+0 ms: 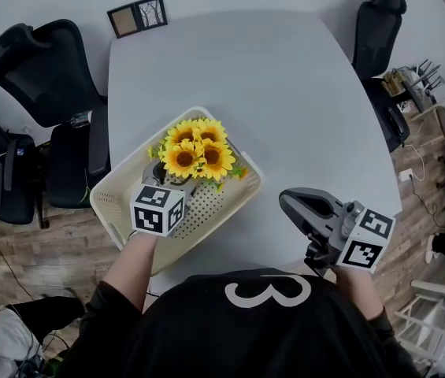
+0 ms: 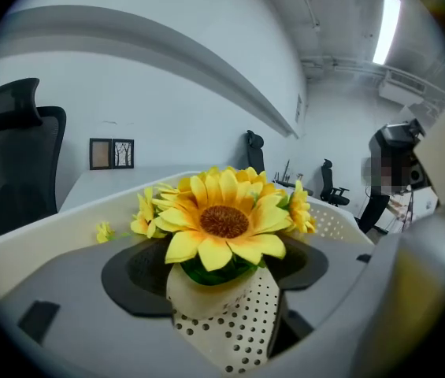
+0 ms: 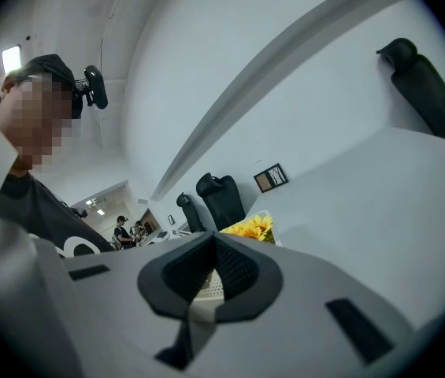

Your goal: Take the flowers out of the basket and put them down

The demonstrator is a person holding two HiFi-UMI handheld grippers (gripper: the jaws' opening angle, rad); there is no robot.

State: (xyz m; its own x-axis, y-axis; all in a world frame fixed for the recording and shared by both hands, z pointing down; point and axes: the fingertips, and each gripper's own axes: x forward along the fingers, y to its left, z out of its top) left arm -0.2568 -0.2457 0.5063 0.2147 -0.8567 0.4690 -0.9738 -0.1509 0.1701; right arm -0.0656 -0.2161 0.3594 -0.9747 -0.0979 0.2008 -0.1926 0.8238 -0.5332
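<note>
A pale grey table [image 1: 285,93] carries a cream perforated basket [image 1: 116,211] at its near left corner. The sunflowers [image 1: 194,152] sit inside it, between the wide-apart left tongs [image 1: 171,178], unpinched. The right tongs [image 1: 291,203], closed on nothing, hover above the near right edge. Black office chairs [image 1: 45,69] ring the table on a wood floor [image 1: 49,250], with a picture frame [image 1: 137,16] beyond the far left corner.

Sunflowers [image 2: 222,220] in the basket [image 2: 330,224] stand between the left gripper's [image 2: 222,272] wide-spread jaws
</note>
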